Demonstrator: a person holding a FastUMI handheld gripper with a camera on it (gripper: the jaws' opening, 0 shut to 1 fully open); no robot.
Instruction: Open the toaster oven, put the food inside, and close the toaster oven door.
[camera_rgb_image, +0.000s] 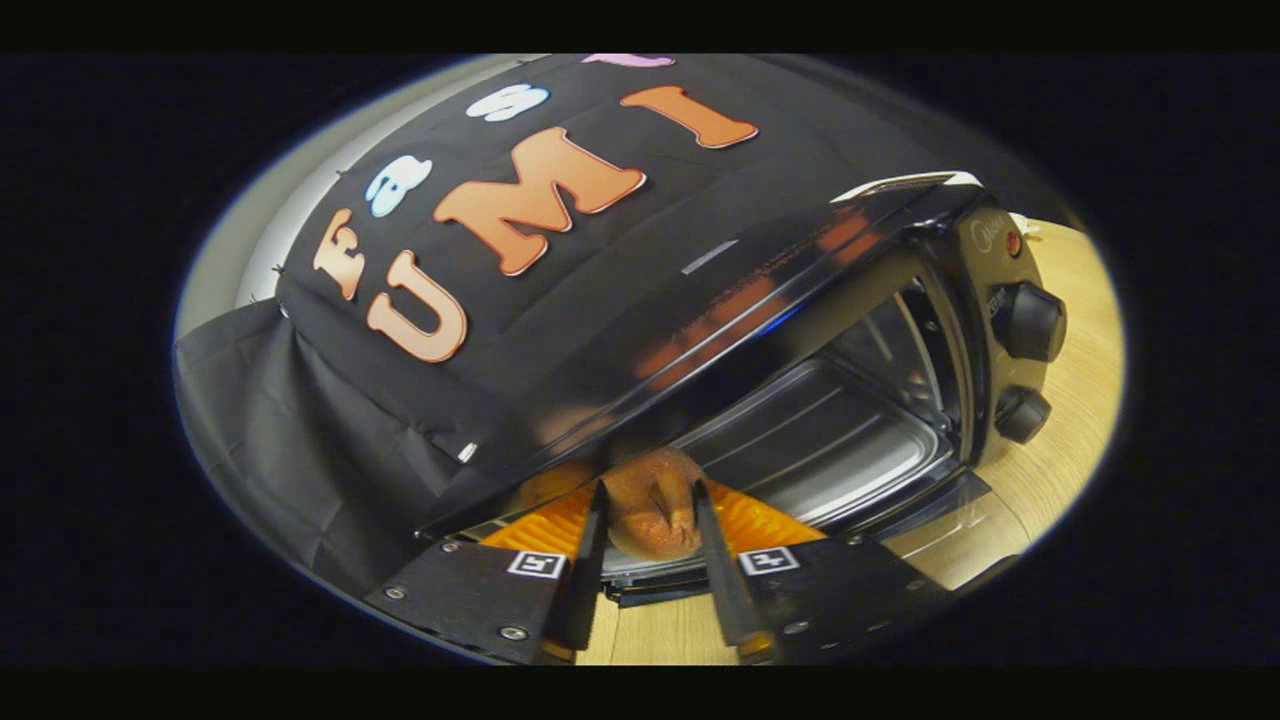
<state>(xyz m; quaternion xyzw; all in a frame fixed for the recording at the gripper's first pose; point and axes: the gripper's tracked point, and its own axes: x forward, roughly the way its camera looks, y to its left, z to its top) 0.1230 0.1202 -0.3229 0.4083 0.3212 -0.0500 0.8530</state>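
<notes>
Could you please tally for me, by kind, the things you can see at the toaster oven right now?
Toaster oven, door open: 1
Knobs: 2
Red lamp: 1
Bread roll, pressed between the gripper fingers: 1
Wooden table: 1
Total: 6

Gripper (648, 520) clamping bread roll (652, 512) before open toaster oven (860, 400).
</notes>
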